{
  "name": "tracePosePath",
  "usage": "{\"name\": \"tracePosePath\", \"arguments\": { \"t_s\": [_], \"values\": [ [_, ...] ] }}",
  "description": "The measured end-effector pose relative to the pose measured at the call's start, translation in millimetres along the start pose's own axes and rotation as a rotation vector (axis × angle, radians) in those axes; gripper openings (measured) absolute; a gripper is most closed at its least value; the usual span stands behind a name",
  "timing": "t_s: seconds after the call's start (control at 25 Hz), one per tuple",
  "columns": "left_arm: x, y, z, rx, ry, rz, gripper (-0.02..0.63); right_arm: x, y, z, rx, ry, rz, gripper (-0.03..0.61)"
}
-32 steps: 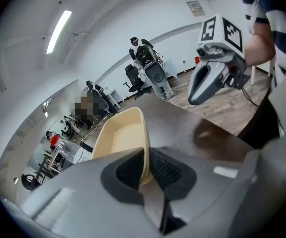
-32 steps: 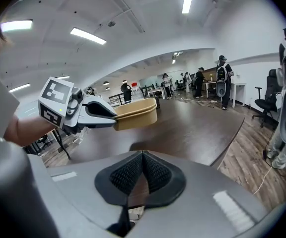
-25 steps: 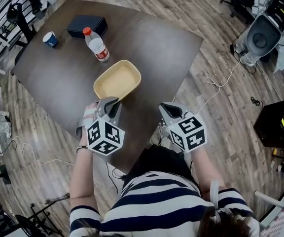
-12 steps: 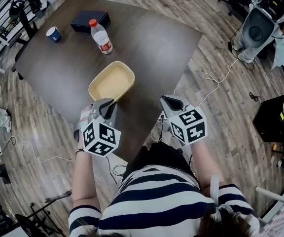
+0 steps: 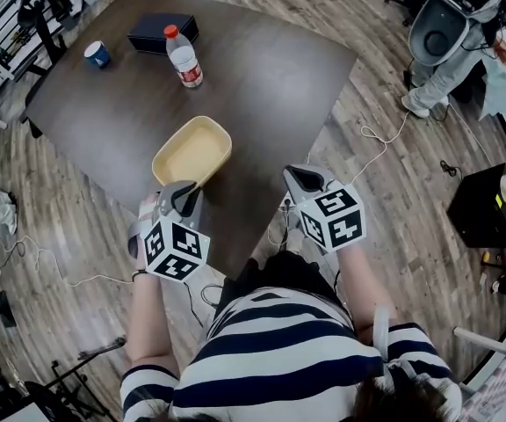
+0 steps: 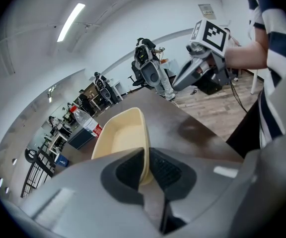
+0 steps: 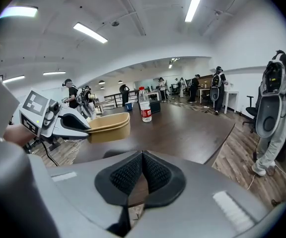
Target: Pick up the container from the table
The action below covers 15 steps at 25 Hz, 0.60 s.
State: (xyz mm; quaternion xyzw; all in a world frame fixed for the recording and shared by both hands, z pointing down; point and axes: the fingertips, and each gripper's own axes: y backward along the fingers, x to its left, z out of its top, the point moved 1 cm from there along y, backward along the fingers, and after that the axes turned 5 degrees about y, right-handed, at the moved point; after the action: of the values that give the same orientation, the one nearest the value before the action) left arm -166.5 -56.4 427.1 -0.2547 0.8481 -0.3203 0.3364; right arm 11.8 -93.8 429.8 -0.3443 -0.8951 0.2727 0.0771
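Note:
The container (image 5: 191, 152) is a shallow cream-yellow tub over the near part of the dark table (image 5: 279, 77). My left gripper (image 5: 185, 199) is shut on its near rim. In the left gripper view the rim of the container (image 6: 120, 138) runs between the pads of the left gripper (image 6: 148, 167). The right gripper view shows the container (image 7: 108, 125) held a little above the tabletop, with a shadow under it. My right gripper (image 5: 299, 181) hangs beside the table's near right edge, shut with nothing between its pads (image 7: 128, 172).
A water bottle (image 5: 184, 56) with a red cap, a blue cup (image 5: 97, 54) and a dark box (image 5: 161, 29) stand at the table's far end. A white cable (image 5: 385, 143) lies on the wood floor to the right. People stand in the room beyond.
The container has come toward me and away from the bottle, with the left gripper on its rim. The right gripper has stayed where it was.

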Motion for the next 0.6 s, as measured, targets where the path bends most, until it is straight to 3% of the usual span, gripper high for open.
{"name": "tracePosePath", "arguments": {
  "t_s": [0.6],
  "values": [
    [-10.4, 5.0, -15.3, 0.002, 0.031, -0.002, 0.000, 5.1, 4.0, 2.3, -0.001, -0.003, -0.009, -0.003]
  ]
}}
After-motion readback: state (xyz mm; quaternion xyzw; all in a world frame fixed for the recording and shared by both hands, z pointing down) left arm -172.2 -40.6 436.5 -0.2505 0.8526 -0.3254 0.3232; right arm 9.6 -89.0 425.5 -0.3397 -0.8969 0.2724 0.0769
